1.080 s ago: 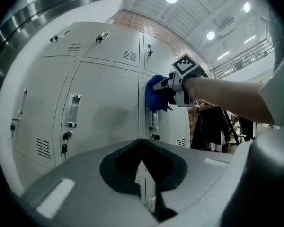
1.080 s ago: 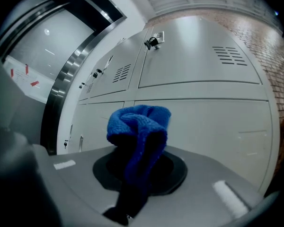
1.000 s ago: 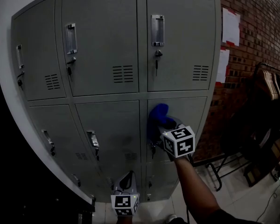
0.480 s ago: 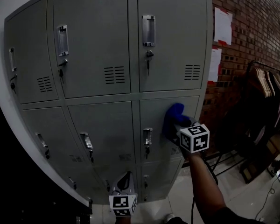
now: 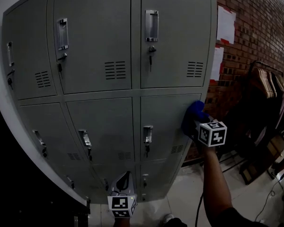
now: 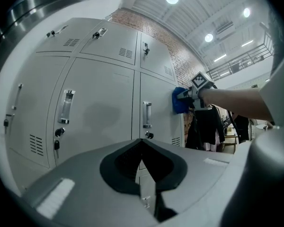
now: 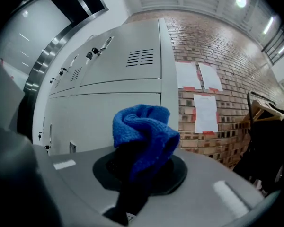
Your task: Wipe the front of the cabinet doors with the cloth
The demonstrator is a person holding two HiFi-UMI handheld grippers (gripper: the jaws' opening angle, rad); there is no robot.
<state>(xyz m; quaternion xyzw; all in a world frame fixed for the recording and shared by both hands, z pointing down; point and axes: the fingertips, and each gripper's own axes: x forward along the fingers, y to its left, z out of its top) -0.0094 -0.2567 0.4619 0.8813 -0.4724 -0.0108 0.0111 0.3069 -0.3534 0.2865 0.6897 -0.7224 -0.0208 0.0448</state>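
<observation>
Right tool is clamped on the blue cloth, which bunches up past its tips and is pressed on the lower right door of the cabinet, straight ahead of the tool. The cloth looks to be at that door's right edge: brick wall just right of the tool, door handle well to its left. Left tool hangs low below the doors, jaws together with nothing between them, taking no part. Step in hand, as I judge it: a sideways wipe stroke that has run out at the door edge. To do it well, keep the clamp firm so the cloth doesn't slip out, keep the wad flat on the metal with even pressure, then reverse leftward on a slightly lower line so passes overlap. Ease around the handle and key rather than snagging on them, and don't overshoot onto the brick. Versus a second ago: the cloth was near the handle side of this door and has swept right across it to the edge. The left tool sits in about the same low spot.
</observation>
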